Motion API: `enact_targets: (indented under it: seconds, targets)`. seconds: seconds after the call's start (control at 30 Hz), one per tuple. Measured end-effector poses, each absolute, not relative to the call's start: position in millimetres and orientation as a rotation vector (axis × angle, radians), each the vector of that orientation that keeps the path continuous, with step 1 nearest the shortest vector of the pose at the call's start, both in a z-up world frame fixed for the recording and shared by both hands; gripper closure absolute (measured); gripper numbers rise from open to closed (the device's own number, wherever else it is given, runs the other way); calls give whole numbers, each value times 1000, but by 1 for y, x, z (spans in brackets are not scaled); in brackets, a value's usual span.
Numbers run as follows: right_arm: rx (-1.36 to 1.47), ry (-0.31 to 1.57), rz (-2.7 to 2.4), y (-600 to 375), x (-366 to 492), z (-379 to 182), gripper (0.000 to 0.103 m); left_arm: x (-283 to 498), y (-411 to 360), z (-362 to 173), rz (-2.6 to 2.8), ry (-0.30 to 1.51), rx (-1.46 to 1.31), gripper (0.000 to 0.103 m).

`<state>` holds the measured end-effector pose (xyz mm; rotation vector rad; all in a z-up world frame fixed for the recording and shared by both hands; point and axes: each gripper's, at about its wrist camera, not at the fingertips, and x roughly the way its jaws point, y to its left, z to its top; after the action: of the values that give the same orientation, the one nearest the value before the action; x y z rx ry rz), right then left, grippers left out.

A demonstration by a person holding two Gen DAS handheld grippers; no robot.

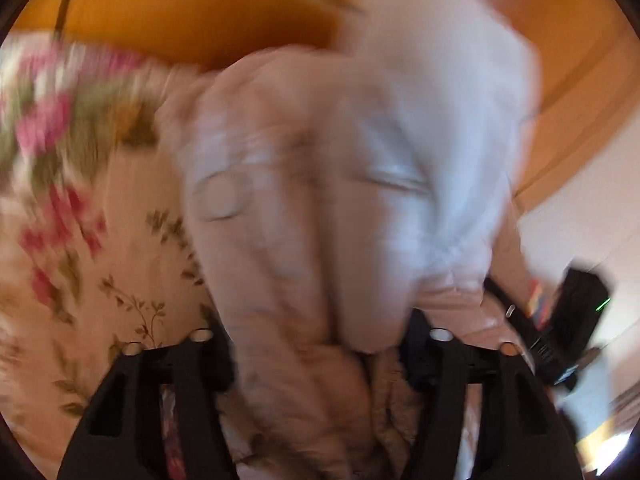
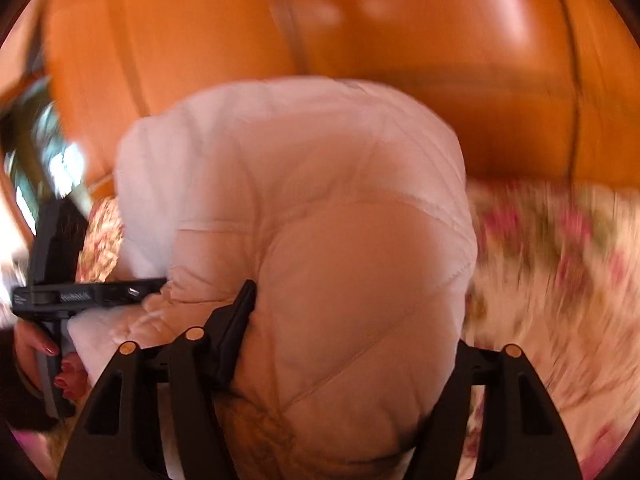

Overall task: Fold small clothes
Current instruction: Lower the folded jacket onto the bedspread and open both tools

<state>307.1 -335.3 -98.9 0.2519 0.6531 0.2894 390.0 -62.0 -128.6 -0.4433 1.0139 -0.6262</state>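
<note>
Both pairs of fingers (image 1: 320,344) (image 2: 344,344) clamp the bunched pink quilted jacket (image 2: 320,208), raised above the floral bedspread (image 2: 560,264).

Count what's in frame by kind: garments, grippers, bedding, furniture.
Garments: 1, a pale pink quilted jacket, bunched between the fingers of both grippers.
Grippers: 2, the left gripper and the right gripper.
Bedding: 1, a floral bedspread under the jacket.
Furniture: 1, an orange wooden headboard behind.
Total: 5
</note>
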Motion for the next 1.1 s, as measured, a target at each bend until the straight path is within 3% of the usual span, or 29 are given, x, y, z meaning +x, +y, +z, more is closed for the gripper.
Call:
enact_targets:
  seconds: [0.23, 0.47, 0.53, 0.6, 0.7, 0.8, 0.97, 1.1]
  targets:
    - [274, 656, 255, -338, 307, -101, 21, 367, -73, -104, -532, 936, -344, 32]
    - [366, 495, 230, -371, 248, -55, 17, 286, -65, -8, -415, 578, -233, 32]
    - [332, 441, 177, -376, 247, -30, 18, 291, -74, 16, -435, 522, -168, 32]
    - [290, 451, 125, -374, 259, -16, 33, 318, -97, 34, -491, 531, -84, 35]
    - [242, 520, 71, -371, 295, -3, 54, 348, -127, 34, -507, 564, -18, 42]
    - [222, 563, 68, -361, 327, 1, 57, 388, -147, 28, -421, 608, 20, 42]
    - [154, 658, 96, -337, 377, -21, 55, 456, -122, -40, -291, 805, -73, 45]
    - [149, 731, 105, -325, 401, -51, 55, 470, -114, -68, -314, 798, -39, 45]
